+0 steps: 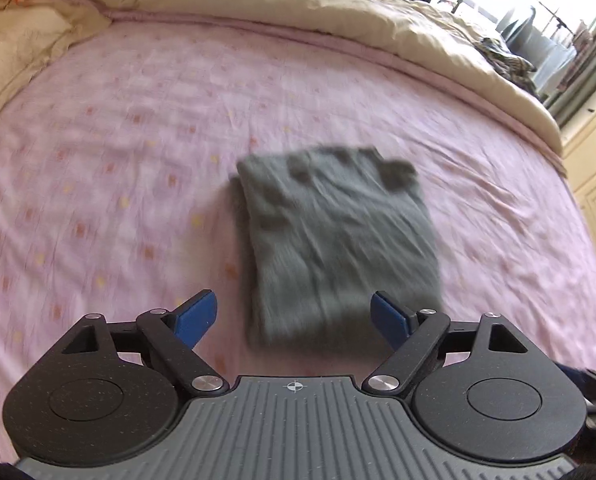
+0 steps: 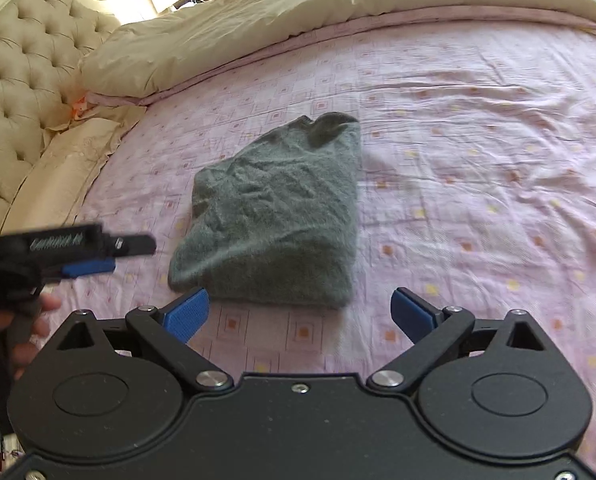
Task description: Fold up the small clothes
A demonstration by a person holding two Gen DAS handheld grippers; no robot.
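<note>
Folded grey garment (image 2: 273, 216) on pink bedsheet (image 2: 478, 152), just ahead of my jaws | long axis runs away from me | left gripper (image 1: 293, 312) and right gripper (image 2: 300, 312) both spread wide, holding nothing

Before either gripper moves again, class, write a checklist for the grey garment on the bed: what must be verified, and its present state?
1. Left gripper open, holding nothing: ok.
2. Right gripper open, holding nothing: ok.
3. Grey garment folded and lying on the pink sheet: ok.
4. Fold edges neat: not ok, a dark flap sticks up at the far end.
5. Garment clear of the beige duvet: ok.
6. More clothes left to fold: cannot tell.
</note>
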